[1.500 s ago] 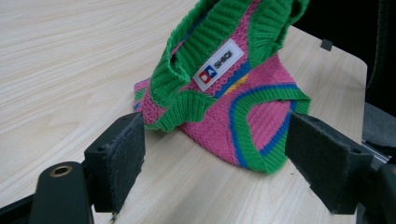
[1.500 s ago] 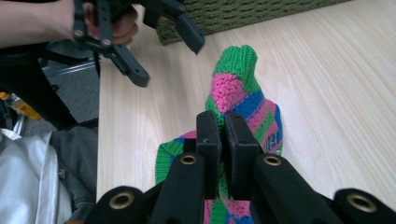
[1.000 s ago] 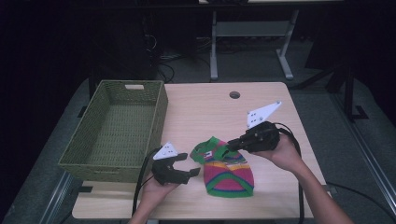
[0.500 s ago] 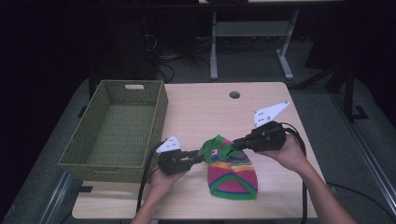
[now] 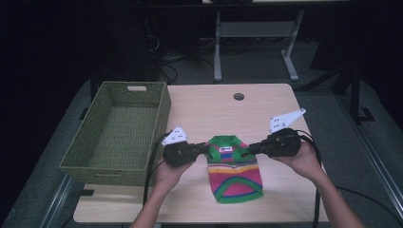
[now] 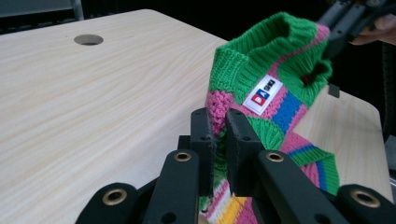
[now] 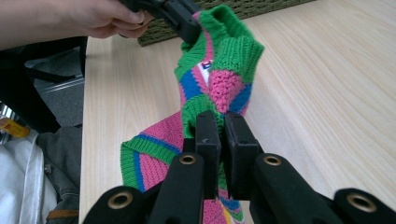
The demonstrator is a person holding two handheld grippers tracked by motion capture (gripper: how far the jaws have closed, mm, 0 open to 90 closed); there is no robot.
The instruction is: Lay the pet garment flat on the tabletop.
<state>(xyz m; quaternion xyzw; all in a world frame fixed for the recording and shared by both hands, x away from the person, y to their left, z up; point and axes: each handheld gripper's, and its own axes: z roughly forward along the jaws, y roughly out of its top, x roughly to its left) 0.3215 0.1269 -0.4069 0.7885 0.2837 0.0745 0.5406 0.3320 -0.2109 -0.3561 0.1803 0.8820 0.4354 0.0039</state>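
1. High view: a small knitted sweater (image 5: 234, 167), ribbed and striped in green, pink, blue and yellow, is stretched between the two grippers at the near middle of the pale wood-grain table (image 5: 214, 109). Its long axis runs away from the person, green collar at the far end, green hem nearest them, with the lower part lying on the tabletop. The left gripper (image 5: 203, 150) has the left shoulder and the right gripper (image 5: 252, 148) the right shoulder. To the left sits a woven olive basket (image 5: 90, 137), rectangular with a slot handle, and nothing lies inside it. A round hole (image 5: 238, 96) marks the far side of the table.

2. Left gripper view: the black jaws of the left gripper (image 6: 218, 140) are pressed together on chunky pink and green knit. The sweater (image 6: 275, 93) rises off the table towards the upper right, and a small white label (image 6: 262, 94) shows inside the collar. The right gripper (image 6: 337, 25) bites the far shoulder.

3. Right gripper view: the right gripper (image 7: 222, 140) is pinching pink and green knit too. The sweater (image 7: 210, 79) stretches up to the left gripper (image 7: 189, 25), held in a hand (image 7: 84, 18), with the basket's (image 7: 233, 14) weave behind.
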